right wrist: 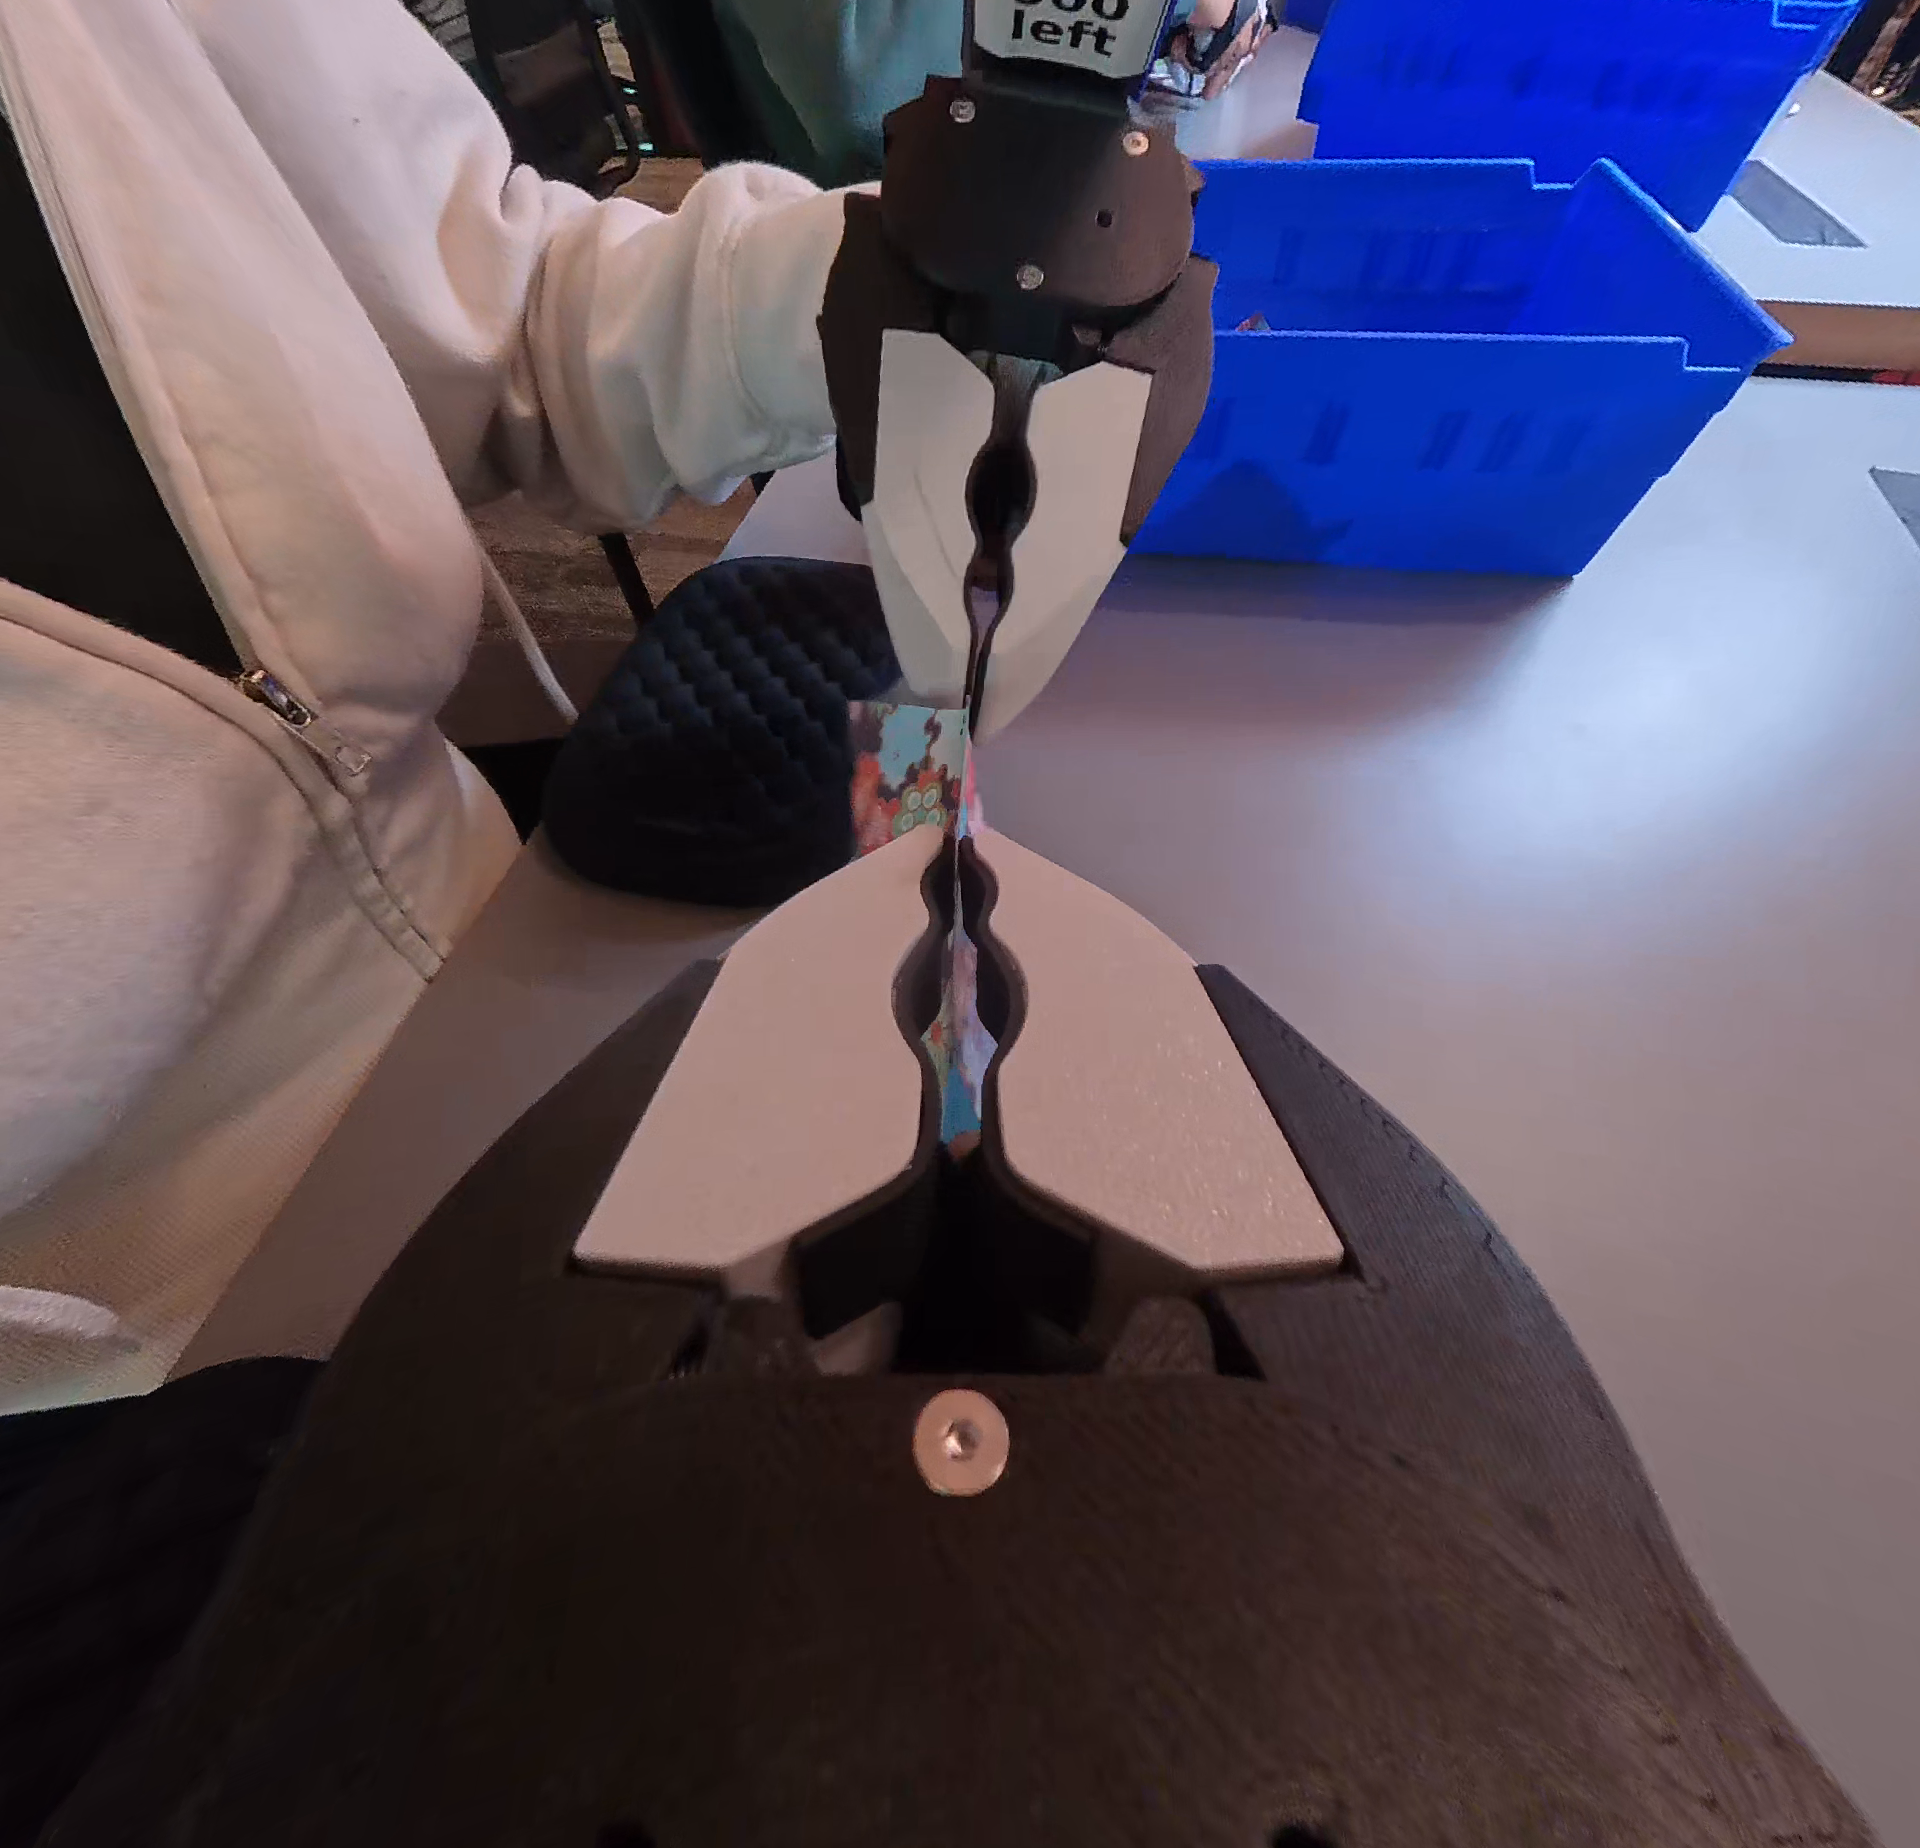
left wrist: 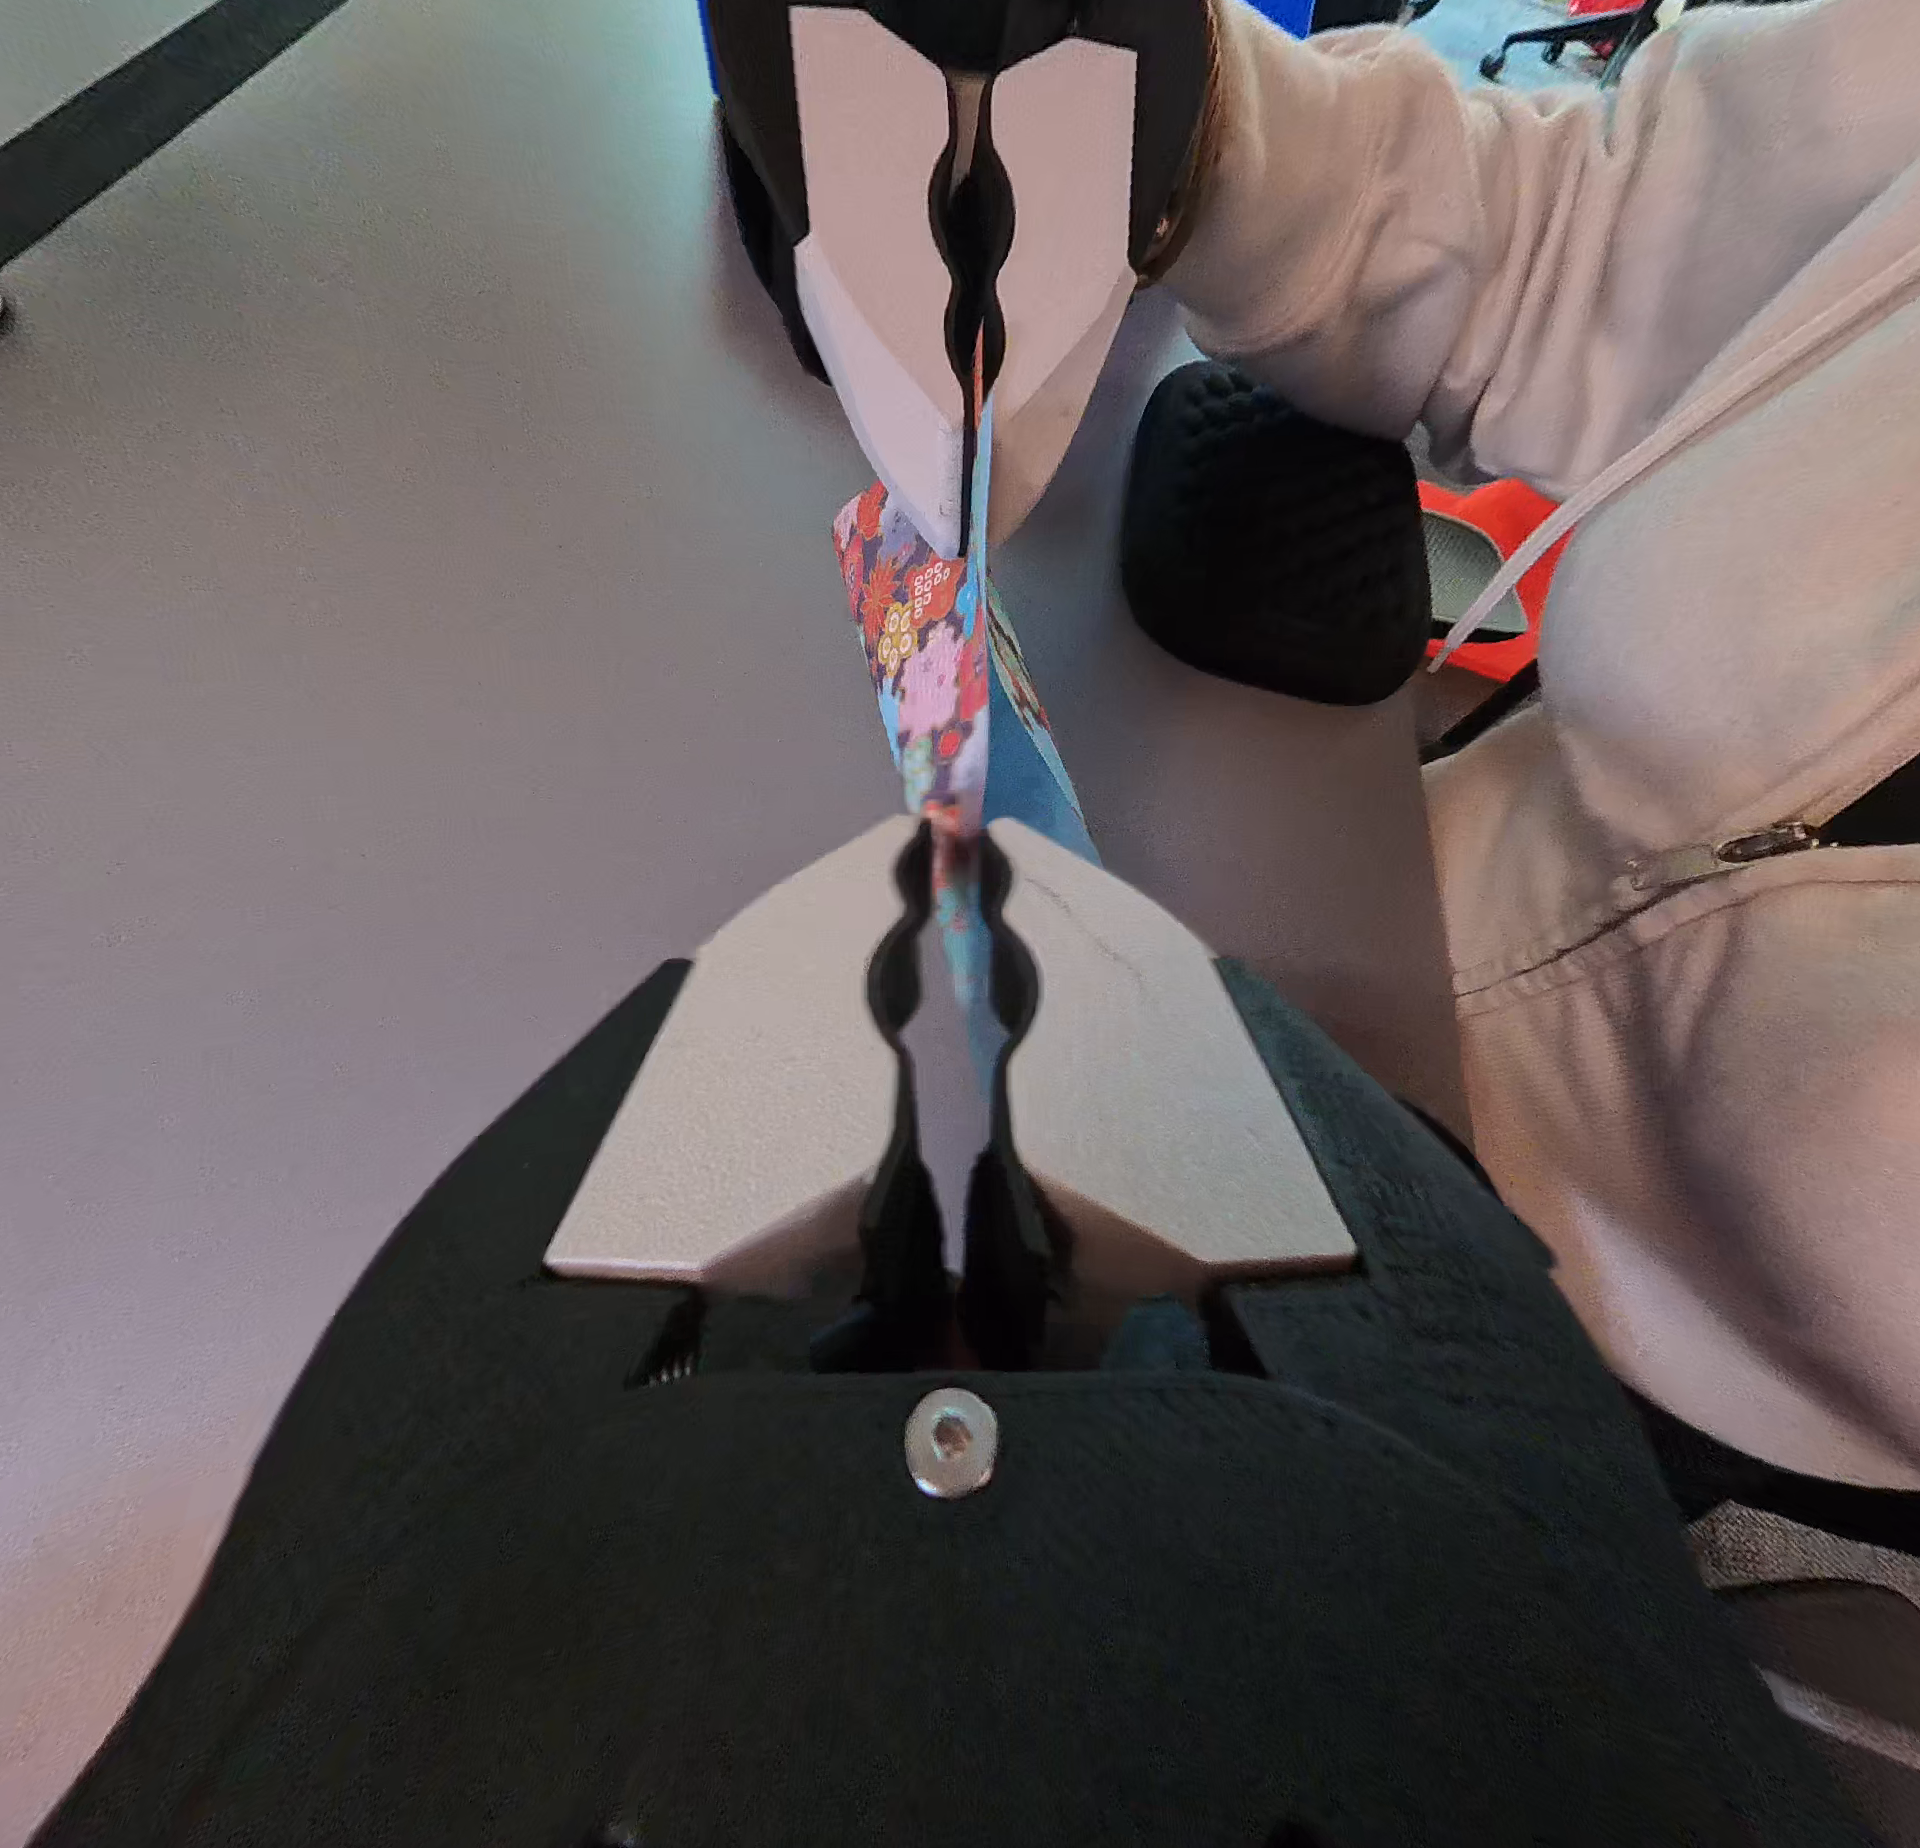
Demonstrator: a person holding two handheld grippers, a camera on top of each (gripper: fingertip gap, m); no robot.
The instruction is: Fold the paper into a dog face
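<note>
The paper [left wrist: 925, 655] is a small folded sheet with a bright flower pattern and a plain blue side. It hangs edge-on in the air between the two grippers, above the grey table [left wrist: 416, 655]. My left gripper [left wrist: 951, 832] is shut on one end of it. My right gripper [right wrist: 951, 842] is shut on the other end. In the left wrist view the right gripper [left wrist: 971, 541] faces mine from above, tips pinching the paper. In the right wrist view the left gripper [right wrist: 971, 712] faces mine the same way, with the paper [right wrist: 909, 780] between them.
Blue plastic bins [right wrist: 1455, 396] stand on the table behind the left gripper. A black chair armrest [left wrist: 1268, 541] sits by the table edge. A person's cream-sleeved arm [left wrist: 1455, 240] and torso fill one side. A black strip [left wrist: 187, 73] crosses the far table. About 5 cm separates my left fingertips from my right.
</note>
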